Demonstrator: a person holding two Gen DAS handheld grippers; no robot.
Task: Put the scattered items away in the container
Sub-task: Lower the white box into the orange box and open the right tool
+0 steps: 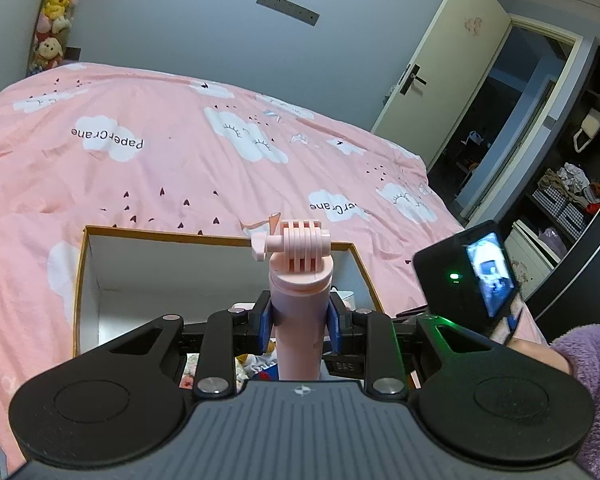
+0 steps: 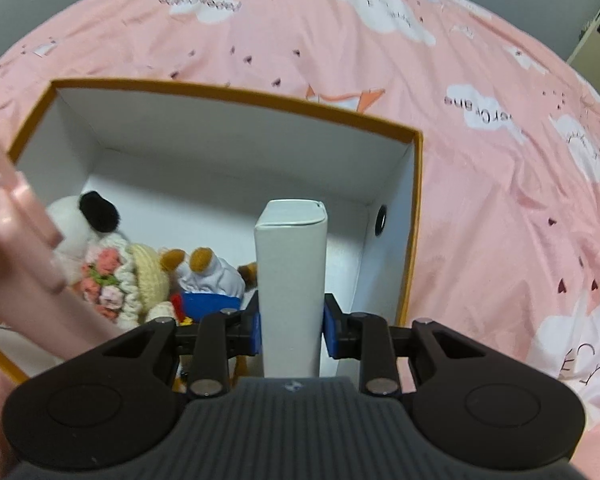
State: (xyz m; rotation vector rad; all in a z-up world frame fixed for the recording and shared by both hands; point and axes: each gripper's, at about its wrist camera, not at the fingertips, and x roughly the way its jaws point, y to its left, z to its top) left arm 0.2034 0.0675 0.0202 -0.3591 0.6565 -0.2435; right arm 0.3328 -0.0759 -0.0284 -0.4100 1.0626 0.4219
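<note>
My left gripper [image 1: 299, 326] is shut on a pink camera-mount handle [image 1: 298, 280], held upright over the open orange-rimmed box [image 1: 220, 238] on the pink bed. The handle also shows blurred at the left of the right wrist view [image 2: 32, 264]. My right gripper [image 2: 292, 330] is shut on a tall white carton [image 2: 292, 280], held upright above the right half of the box [image 2: 236, 92]. Inside the box lie a white plush with a black ear [image 2: 88, 210], a crocheted flower doll [image 2: 120, 280] and a small bear in white and blue [image 2: 208, 280].
The box sits on a bed with a pink cloud-print cover [image 1: 180, 152]. The other gripper's camera unit [image 1: 472, 272] and a hand in a purple sleeve [image 1: 580, 356] are at the right. An open door [image 1: 440, 80] and wardrobe shelves [image 1: 572, 196] lie beyond the bed.
</note>
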